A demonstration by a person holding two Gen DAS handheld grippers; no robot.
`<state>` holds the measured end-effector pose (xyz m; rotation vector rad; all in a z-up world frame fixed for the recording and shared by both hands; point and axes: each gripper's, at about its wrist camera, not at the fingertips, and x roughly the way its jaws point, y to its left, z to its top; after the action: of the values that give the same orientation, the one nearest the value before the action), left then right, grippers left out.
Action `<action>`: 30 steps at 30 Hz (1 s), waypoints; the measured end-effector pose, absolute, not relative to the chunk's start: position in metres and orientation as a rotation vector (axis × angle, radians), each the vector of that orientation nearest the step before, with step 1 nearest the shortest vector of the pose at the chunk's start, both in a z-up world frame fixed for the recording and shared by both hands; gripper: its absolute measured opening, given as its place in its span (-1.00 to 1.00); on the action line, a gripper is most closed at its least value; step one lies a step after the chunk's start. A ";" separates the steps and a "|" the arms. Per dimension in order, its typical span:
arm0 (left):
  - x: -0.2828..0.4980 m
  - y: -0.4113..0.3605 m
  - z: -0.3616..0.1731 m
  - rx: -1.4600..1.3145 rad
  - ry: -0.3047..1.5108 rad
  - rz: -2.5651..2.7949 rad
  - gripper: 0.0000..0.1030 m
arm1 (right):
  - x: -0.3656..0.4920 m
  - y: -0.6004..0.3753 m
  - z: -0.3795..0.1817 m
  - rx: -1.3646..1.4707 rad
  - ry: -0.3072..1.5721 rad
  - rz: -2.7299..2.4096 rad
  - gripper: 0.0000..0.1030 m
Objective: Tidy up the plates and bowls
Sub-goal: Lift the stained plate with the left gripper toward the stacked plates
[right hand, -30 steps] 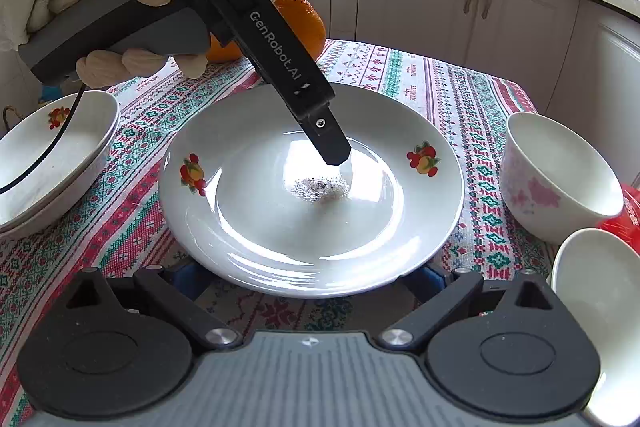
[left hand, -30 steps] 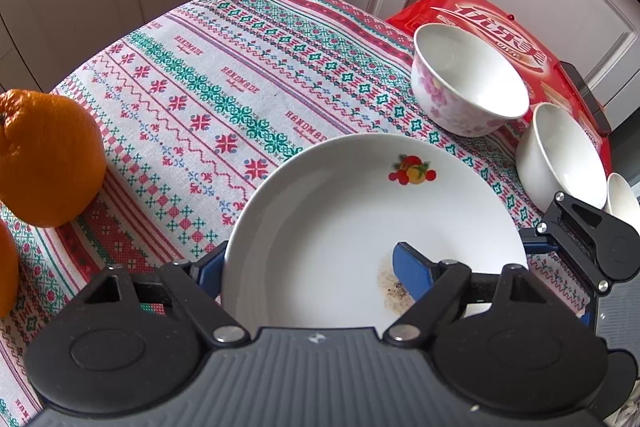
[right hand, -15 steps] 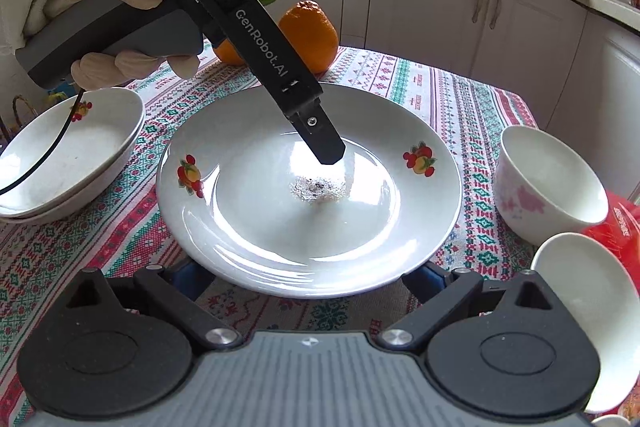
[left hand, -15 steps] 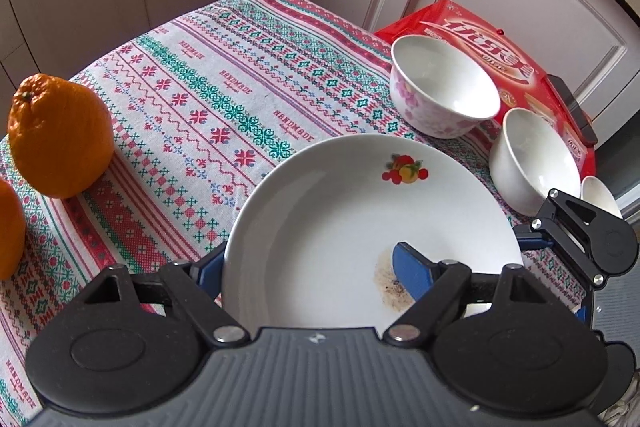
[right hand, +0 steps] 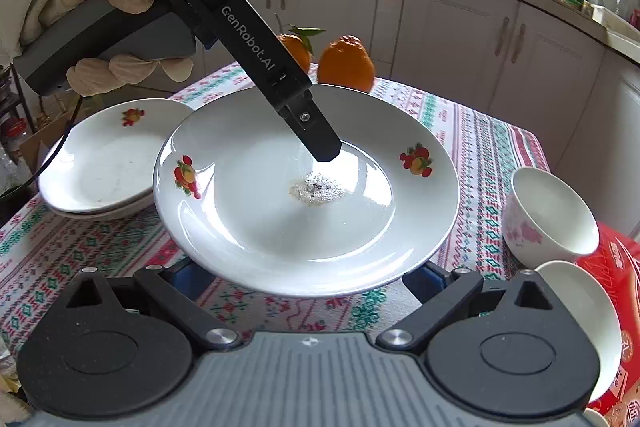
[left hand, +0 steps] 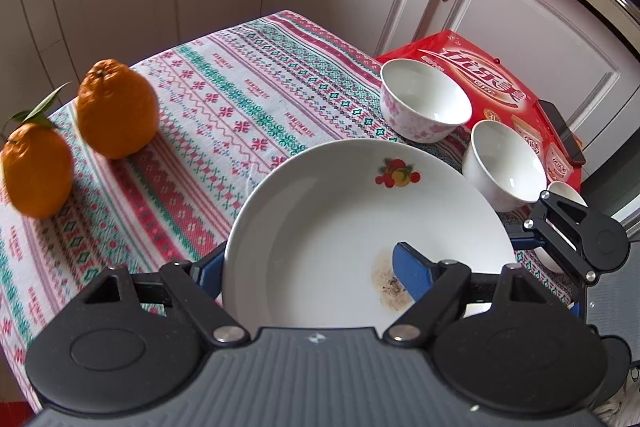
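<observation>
Gripping the near edge of the white plate [left hand: 340,227], the left tool [left hand: 308,267] has one blue pad on the dish's inner face beside a brownish stain [right hand: 316,189] and the other beneath the rim. From the right wrist view this plate hangs clear above the patterned worktop [right hand: 480,147], its shadow on the cloth below. The right tool [right hand: 308,277] sits under the plate's near rim with jaws wide, its blue pads either side and gripping nothing. Two stacked plates [right hand: 104,163] rest to the left. Three bowls [left hand: 424,107] stand by a red package [left hand: 480,63]; two oranges [left hand: 116,111] sit behind.
</observation>
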<state>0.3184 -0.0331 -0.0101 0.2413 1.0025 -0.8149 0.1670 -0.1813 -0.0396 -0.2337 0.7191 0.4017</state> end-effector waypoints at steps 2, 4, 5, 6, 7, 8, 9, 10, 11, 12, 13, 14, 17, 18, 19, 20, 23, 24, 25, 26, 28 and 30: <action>0.312 -0.024 -0.008 0.229 0.998 -0.801 0.62 | 0.164 -0.175 -0.037 -0.247 0.714 0.416 0.94; 0.305 -0.013 -0.007 0.220 0.993 -0.787 0.62 | 0.160 -0.169 -0.035 -0.260 0.710 0.433 0.94; 0.303 -0.009 -0.006 0.215 0.993 -0.780 0.62 | 0.159 -0.165 -0.034 -0.265 0.707 0.442 0.94; 0.300 -0.004 -0.006 0.209 0.991 -0.773 0.62 | 0.158 -0.162 -0.033 -0.269 0.705 0.450 0.94; 0.298 0.001 -0.006 0.201 0.990 -0.767 0.62 | 0.157 -0.159 -0.032 -0.272 0.704 0.458 0.94; 0.295 0.007 -0.006 0.193 0.989 -0.758 0.62 | 0.155 -0.156 -0.031 -0.275 0.703 0.467 0.94; 0.293 0.012 -0.005 0.187 0.987 -0.751 0.62 | 0.154 -0.152 -0.030 -0.277 0.702 0.476 0.94; 0.290 0.017 -0.005 0.179 0.985 -0.743 0.62 | 0.153 -0.149 -0.029 -0.279 0.702 0.485 0.94; 0.288 0.023 -0.005 0.172 0.985 -0.735 0.62 | 0.152 -0.145 -0.029 -0.281 0.702 0.494 0.94; 0.286 0.027 -0.005 0.166 0.985 -0.728 0.62 | 0.152 -0.141 -0.029 -0.285 0.702 0.503 0.94; 0.284 0.033 -0.006 0.160 0.986 -0.720 0.62 | 0.151 -0.138 -0.028 -0.289 0.701 0.512 0.94; 0.282 0.038 -0.006 0.155 0.988 -0.710 0.62 | 0.151 -0.134 -0.028 -0.294 0.701 0.520 0.94; 0.276 0.055 -0.008 0.135 0.990 -0.685 0.62 | 0.149 -0.123 -0.028 -0.306 0.702 0.546 0.94; 0.274 0.060 -0.008 0.127 0.990 -0.677 0.62 | 0.149 -0.121 -0.028 -0.310 0.702 0.554 0.94; 0.273 0.066 -0.009 0.119 0.990 -0.669 0.62 | 0.150 -0.118 -0.028 -0.314 0.702 0.563 0.94; 0.271 0.072 -0.009 0.110 0.991 -0.661 0.62 | 0.150 -0.115 -0.028 -0.317 0.703 0.570 0.94; 0.267 0.084 -0.011 0.094 0.991 -0.638 0.62 | 0.149 -0.103 -0.030 -0.332 0.704 0.590 0.94; 0.266 0.088 -0.011 0.087 0.991 -0.633 0.62 | 0.150 -0.100 -0.030 -0.336 0.705 0.596 0.94; 0.265 0.092 -0.012 0.081 0.992 -0.628 0.62 | 0.149 -0.096 -0.030 -0.340 0.706 0.601 0.94; 0.264 0.096 -0.013 0.075 0.992 -0.623 0.62 | 0.149 -0.094 -0.030 -0.342 0.707 0.606 0.94; 0.262 0.102 -0.015 0.065 0.992 -0.614 0.62 | 0.146 -0.087 -0.031 -0.349 0.711 0.614 0.94; 0.259 0.109 -0.018 0.056 0.993 -0.606 0.62 | 0.146 -0.084 -0.033 -0.357 0.713 0.622 0.94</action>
<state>0.2594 0.1085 -0.0177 0.0563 0.9930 -0.6064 0.1462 -0.0839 -0.0327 -0.3568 0.7126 0.6219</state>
